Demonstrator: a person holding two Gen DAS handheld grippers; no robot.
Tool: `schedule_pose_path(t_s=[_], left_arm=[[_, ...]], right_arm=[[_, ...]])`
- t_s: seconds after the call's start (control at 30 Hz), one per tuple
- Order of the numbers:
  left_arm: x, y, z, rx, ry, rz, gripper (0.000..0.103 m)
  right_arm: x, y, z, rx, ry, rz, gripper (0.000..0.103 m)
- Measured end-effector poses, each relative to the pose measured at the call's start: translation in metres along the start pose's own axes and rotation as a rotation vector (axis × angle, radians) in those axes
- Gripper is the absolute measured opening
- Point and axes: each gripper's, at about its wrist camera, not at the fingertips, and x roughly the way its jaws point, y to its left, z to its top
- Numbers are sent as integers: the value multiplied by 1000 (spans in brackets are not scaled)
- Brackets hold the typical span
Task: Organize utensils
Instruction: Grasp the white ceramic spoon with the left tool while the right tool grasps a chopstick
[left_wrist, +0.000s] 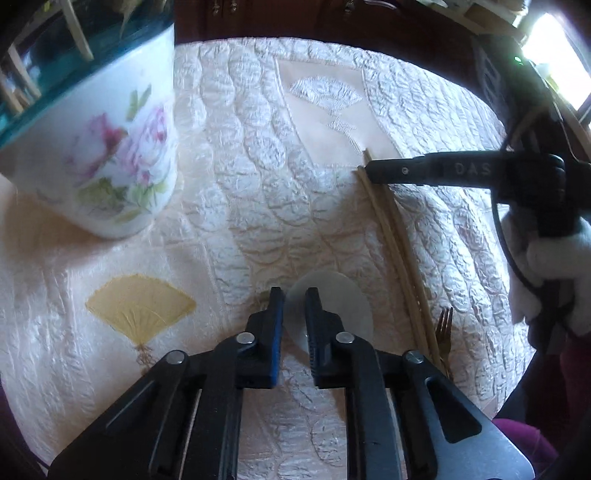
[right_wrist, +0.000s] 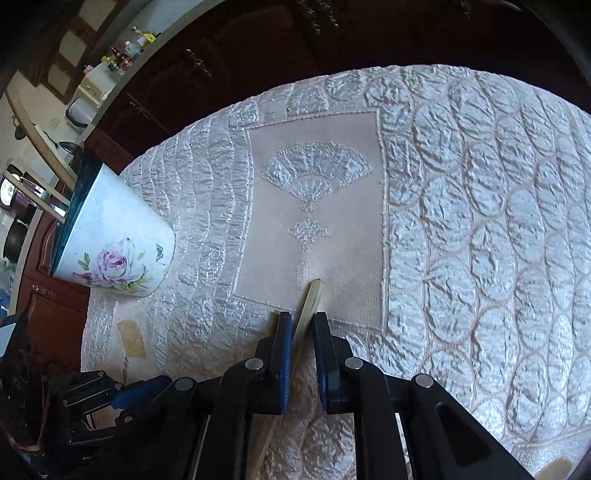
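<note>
A white floral cup with a teal rim stands at the far left and holds several wooden sticks; it also shows in the right wrist view. Two wooden chopsticks lie on the cloth at the right. My right gripper straddles the end of one chopstick, jaws narrowly apart around it; it shows in the left wrist view at the chopsticks' far ends. My left gripper hovers over a translucent white spoon, jaws slightly apart with nothing between them. A gold fork lies beside the chopsticks.
The table is covered by a quilted cream cloth with fan motifs. Dark wooden cabinets stand behind the table. A white-gloved hand holds the right gripper at the right edge.
</note>
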Motion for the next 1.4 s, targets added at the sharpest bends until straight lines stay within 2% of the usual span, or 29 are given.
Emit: schedule_pose_path(t_s=[0.13,0.37,0.63,0.73,0.8,0.9,0.93,0.97,1.0,1.07,1.2,1.23,1.3,1.4], left_arm=[[-22,9,2,-41,-47,-16,2],[-53,28,-6,-99,-103,-11,1],[-120,41,-13,-144,-264,4,1],[-133,42,-14,-136,-291,21,0],[-132,46,-16,-154,-287,24,0],[-115,54,-21,-212,-232,10,2],[-106,58,-23,-221,-207,9,7],[-96,62,-26,-230,-186,17,20],[-83,67,-29,-244,-156,26,26],[-60,71,-29,-259,-110,9,31],[-25,75,-28,-242,-28,11,34],[-21,73,-28,-237,-21,14,35],[-21,66,-27,-199,-35,1,45],[-15,55,-22,-144,-25,9,47]], right_arm=[[-20,6,8,3,-58,43,9],[-66,25,8,-45,-145,85,7],[-122,51,-6,-129,-248,115,6],[-130,58,-8,-149,-257,112,6],[-132,61,-10,-151,-260,115,6],[-134,63,-15,-151,-256,125,6],[-134,63,-16,-154,-255,124,6],[-134,64,-16,-158,-255,123,6],[-136,66,-17,-162,-256,125,6],[-139,67,-16,-167,-260,125,6],[-139,64,-11,-163,-249,116,6],[-135,63,-10,-164,-229,113,6],[-121,60,-8,-163,-190,79,6],[-87,55,-1,-145,-126,47,12]])
